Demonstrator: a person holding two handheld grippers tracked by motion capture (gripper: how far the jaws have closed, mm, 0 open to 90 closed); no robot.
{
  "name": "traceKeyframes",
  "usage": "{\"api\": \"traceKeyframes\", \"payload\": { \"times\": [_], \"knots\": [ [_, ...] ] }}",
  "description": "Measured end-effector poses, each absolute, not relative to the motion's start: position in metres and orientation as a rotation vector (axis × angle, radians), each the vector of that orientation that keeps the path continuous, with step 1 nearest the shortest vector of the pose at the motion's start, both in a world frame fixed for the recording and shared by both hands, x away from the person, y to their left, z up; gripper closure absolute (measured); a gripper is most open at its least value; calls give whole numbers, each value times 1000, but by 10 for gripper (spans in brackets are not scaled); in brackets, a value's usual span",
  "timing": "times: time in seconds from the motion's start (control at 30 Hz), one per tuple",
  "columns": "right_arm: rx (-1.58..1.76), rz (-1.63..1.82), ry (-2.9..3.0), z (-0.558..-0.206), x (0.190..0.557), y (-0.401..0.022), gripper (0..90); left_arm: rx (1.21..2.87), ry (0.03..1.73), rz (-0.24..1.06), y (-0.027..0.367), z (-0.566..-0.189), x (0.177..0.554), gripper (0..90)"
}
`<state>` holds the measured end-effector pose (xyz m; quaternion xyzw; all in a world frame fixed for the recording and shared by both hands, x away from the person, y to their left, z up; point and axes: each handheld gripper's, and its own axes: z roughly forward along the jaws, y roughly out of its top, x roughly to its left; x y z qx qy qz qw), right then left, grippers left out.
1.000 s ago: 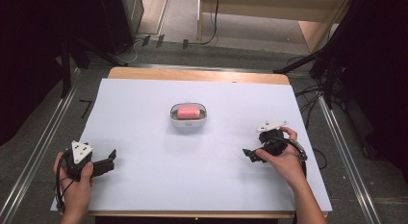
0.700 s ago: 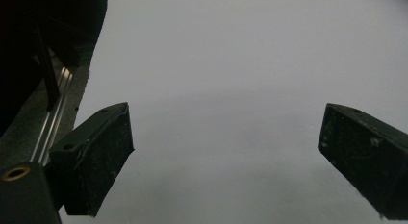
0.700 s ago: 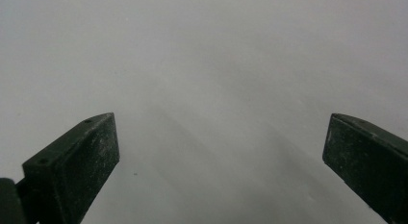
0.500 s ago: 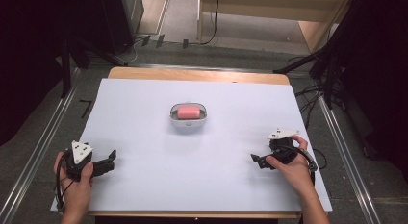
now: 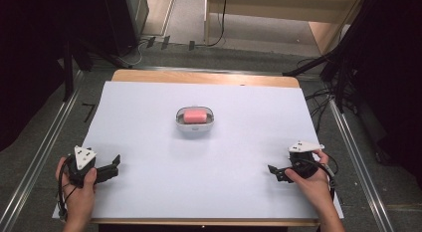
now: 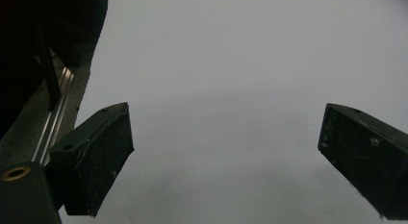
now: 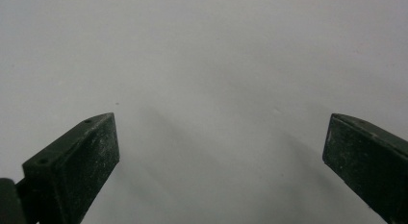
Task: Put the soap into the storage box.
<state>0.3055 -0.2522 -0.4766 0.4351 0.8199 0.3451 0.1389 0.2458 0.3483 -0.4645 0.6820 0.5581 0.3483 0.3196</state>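
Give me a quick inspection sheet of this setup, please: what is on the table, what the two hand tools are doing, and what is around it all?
Surface: white sheet covering a wooden table, which shows along the far edge.
Job's things: clear lidded container at the centre, with a pink block inside.
Clutter: nothing seen.
Grippers: left gripper at the near left edge, jaws wide apart, holding nothing; right gripper at the near right edge, jaws wide apart, holding nothing. Both are far from the container.
Cables: a black cable loops by the left hand; more black cables lie on the floor at the right.
Surroundings: metal rails along both sides, dark curtains, wooden furniture beyond.
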Motion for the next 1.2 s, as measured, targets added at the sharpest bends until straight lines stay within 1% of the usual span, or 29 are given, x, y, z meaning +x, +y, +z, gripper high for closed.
{"api": "traceKeyframes", "payload": {
  "times": [1.2],
  "knots": [
    [1377,1070,2191,-486,260,-311,0,1782,1464,931,348,-464,244,56]
  ]
}}
